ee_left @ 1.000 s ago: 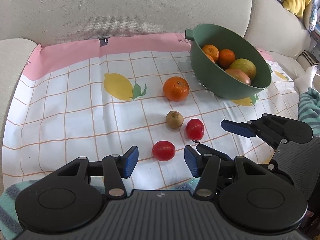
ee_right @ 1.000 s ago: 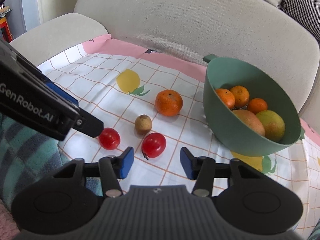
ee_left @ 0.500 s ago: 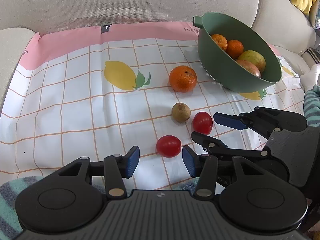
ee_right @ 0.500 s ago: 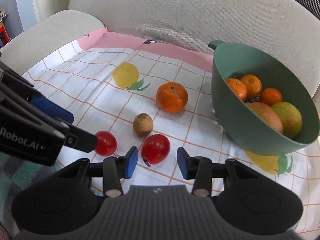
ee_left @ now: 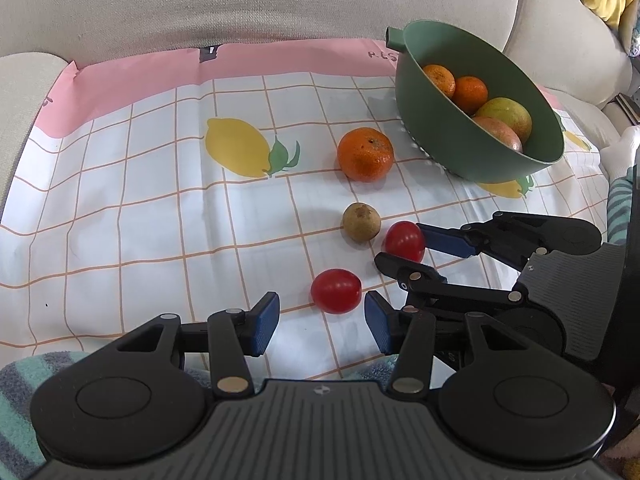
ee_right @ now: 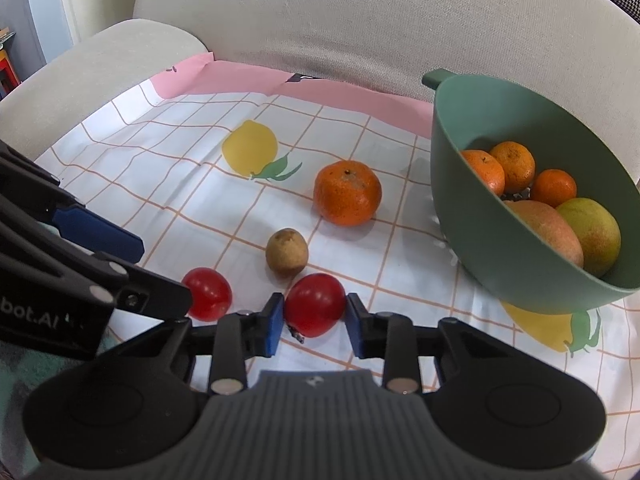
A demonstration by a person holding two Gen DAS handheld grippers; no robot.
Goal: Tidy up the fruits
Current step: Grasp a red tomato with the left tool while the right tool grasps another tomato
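Two red tomatoes, a small brown fruit (ee_left: 361, 221) and a loose orange (ee_left: 365, 154) lie on a checked cloth. A green bowl (ee_left: 448, 136) at the right holds oranges and mangoes. My left gripper (ee_left: 322, 322) is open, with the nearer tomato (ee_left: 336, 291) just ahead of its fingertips. My right gripper (ee_right: 314, 322) has closed around the other tomato (ee_right: 315, 305), its pads at both sides of it on the cloth. That tomato also shows in the left wrist view (ee_left: 405, 241), and the nearer one in the right wrist view (ee_right: 208, 294).
The cloth (ee_left: 140, 208) covers a beige sofa seat, with the backrest (ee_left: 240, 0) behind and an armrest (ee_right: 100, 60) at the left. A striped teal fabric (ee_left: 16, 392) lies at the near edge. The bowl (ee_right: 500, 264) stands right of the loose fruit.
Both grippers moved forward toward the tomatoes. The right gripper's jaws narrowed from wide open to flanking its tomato. The left gripper stayed open and came close to the nearer tomato.
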